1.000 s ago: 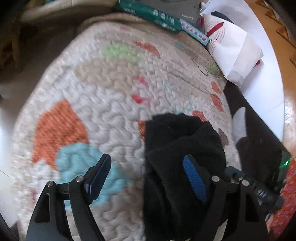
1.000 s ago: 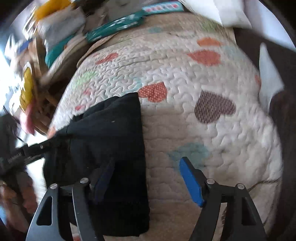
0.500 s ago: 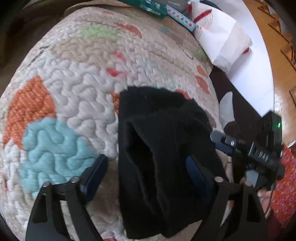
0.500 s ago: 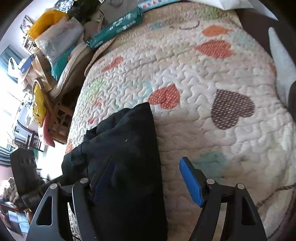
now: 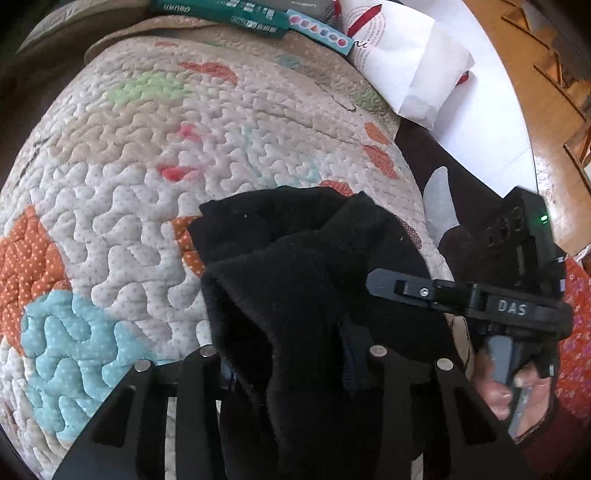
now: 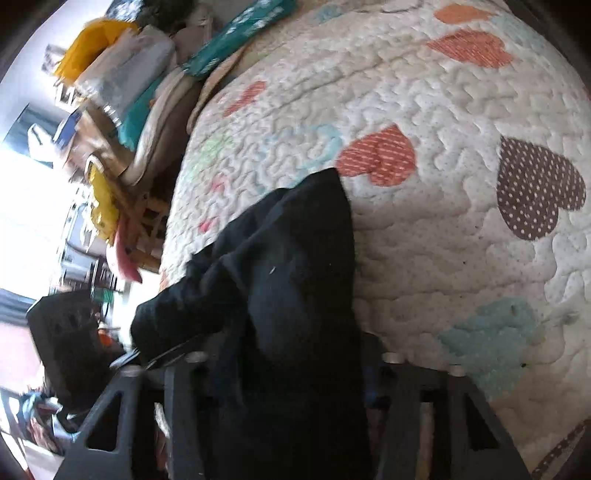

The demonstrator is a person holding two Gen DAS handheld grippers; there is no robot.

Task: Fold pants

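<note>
Black pants [image 5: 295,266], of soft, fleecy fabric, bunched into thick overlapping folds. They lie on the heart-patterned quilt [image 5: 147,177], near its front edge. In the right wrist view the pants [image 6: 295,280] form a long dark strip whose squared far corner ends just short of the quilt's red heart [image 6: 376,155]; the near end rises in rumpled layers.

a: where do the pants [image 5: 295,266] lie?
b: on the quilt [image 5: 155,192], at its near edge, bunched between the fingers of the left gripper [image 5: 291,365]

a: and the other side?
b: the right gripper [image 6: 291,369] straddles the same pants, just right of the left one. boxes [image 5: 221,14] and paper [image 5: 410,74] sit beyond the quilt's far edge
</note>
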